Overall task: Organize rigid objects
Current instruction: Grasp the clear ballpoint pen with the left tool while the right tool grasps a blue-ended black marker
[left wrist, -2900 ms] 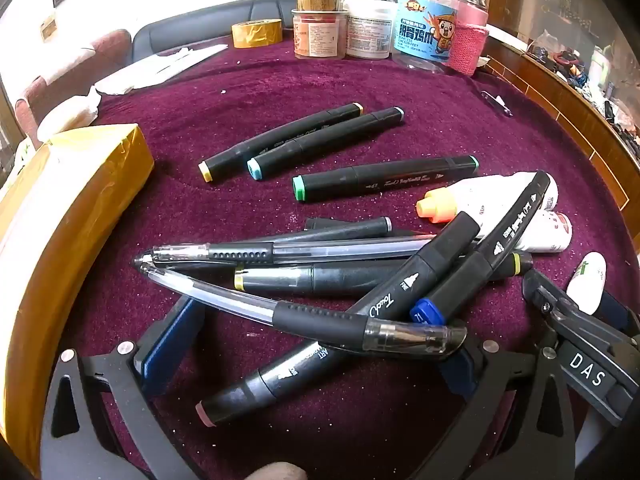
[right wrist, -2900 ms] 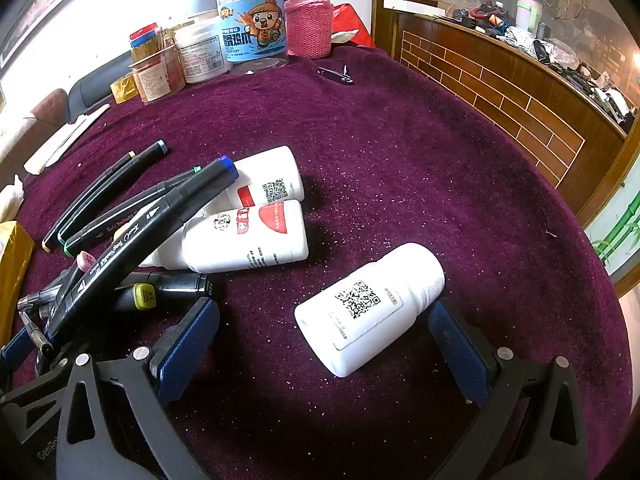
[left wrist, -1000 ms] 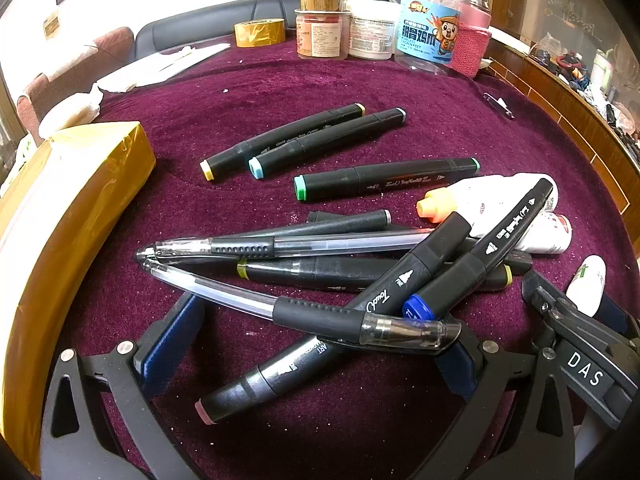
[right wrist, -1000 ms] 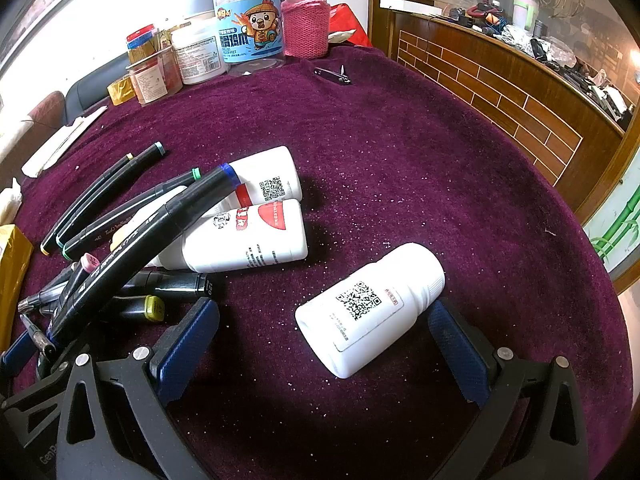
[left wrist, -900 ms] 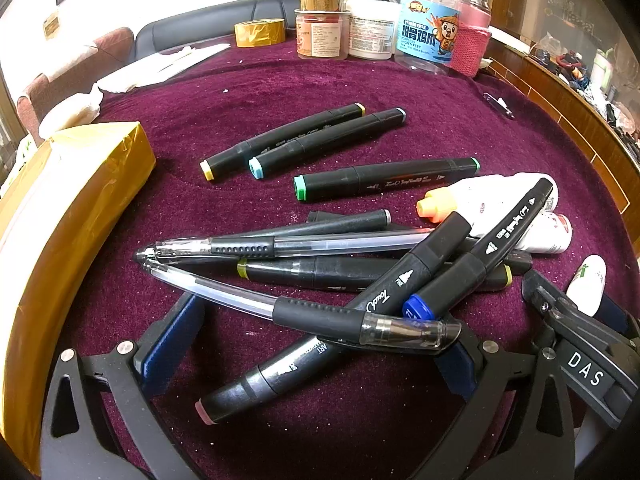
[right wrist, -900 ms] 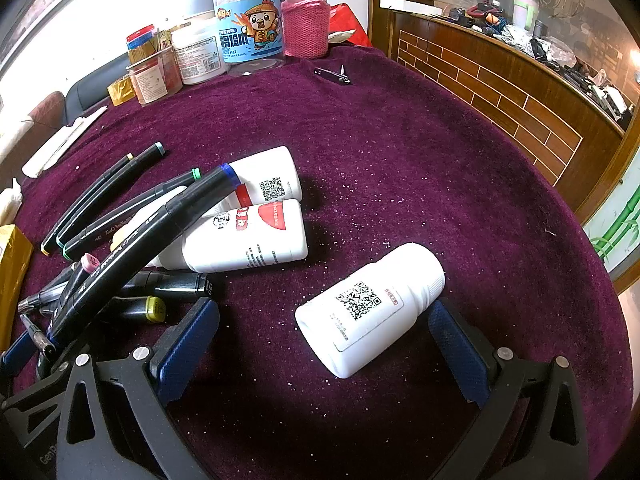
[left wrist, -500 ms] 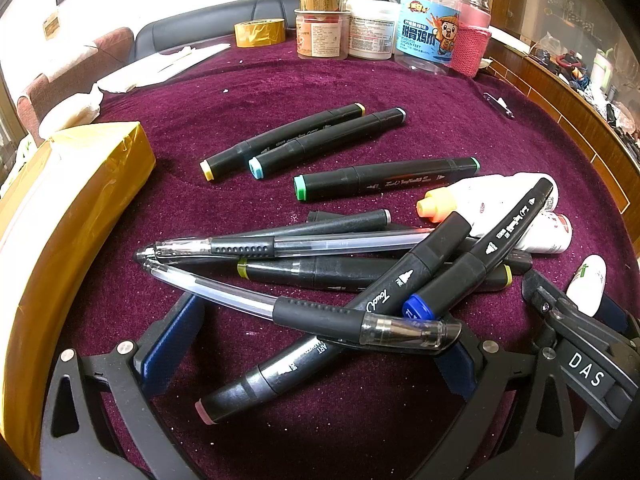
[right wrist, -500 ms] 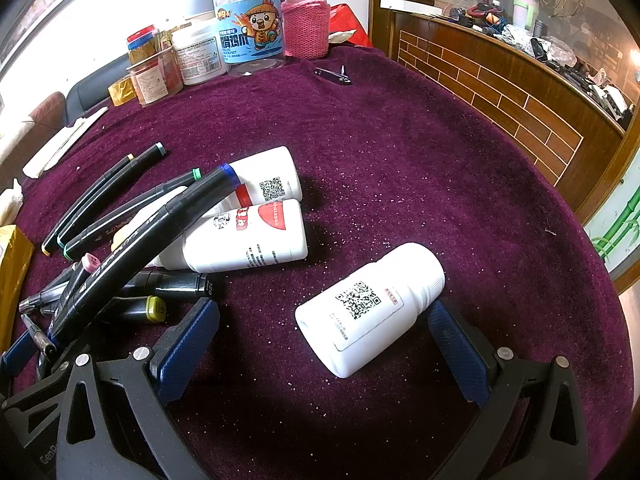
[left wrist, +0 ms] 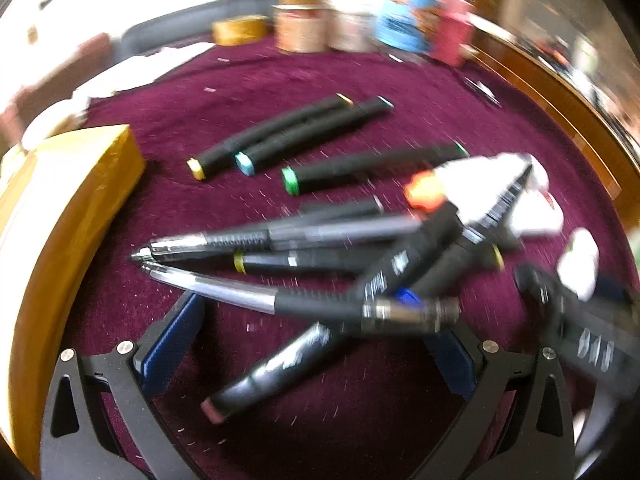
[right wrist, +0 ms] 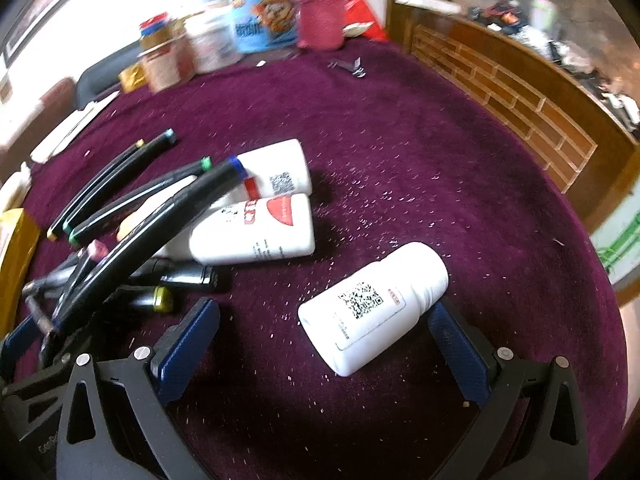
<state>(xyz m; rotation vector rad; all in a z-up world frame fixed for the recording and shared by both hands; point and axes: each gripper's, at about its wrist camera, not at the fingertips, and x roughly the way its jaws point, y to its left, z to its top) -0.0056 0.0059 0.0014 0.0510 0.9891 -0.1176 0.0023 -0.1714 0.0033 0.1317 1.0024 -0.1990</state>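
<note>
**Pens, markers and white bottles on the purple desk**

Black marker pens with coloured end caps (left wrist: 304,264) lie in a crossed pile on the dark purple velvet desk (right wrist: 400,140), together with two clear plastic ballpoint pens with black rubber grips (left wrist: 248,294). The left gripper (left wrist: 316,344) is open, and its blue-padded fingers (left wrist: 172,344) stand on both sides of the near end of this pile. Three more black markers (left wrist: 288,136) lie apart from the pile, farther back. A yellow-taped cardboard box (left wrist: 60,208) is at the left edge. This view is blurred.

The right gripper (right wrist: 320,344) is also open. A white plastic bottle with a QR code label (right wrist: 372,304) lies on its side between its fingers, close to the right one (right wrist: 456,344); I cannot tell if they touch. Two other white bottles (right wrist: 260,228) lie side by side near the markers. Jars and containers (right wrist: 256,28) stand at the far edge of the desk.
</note>
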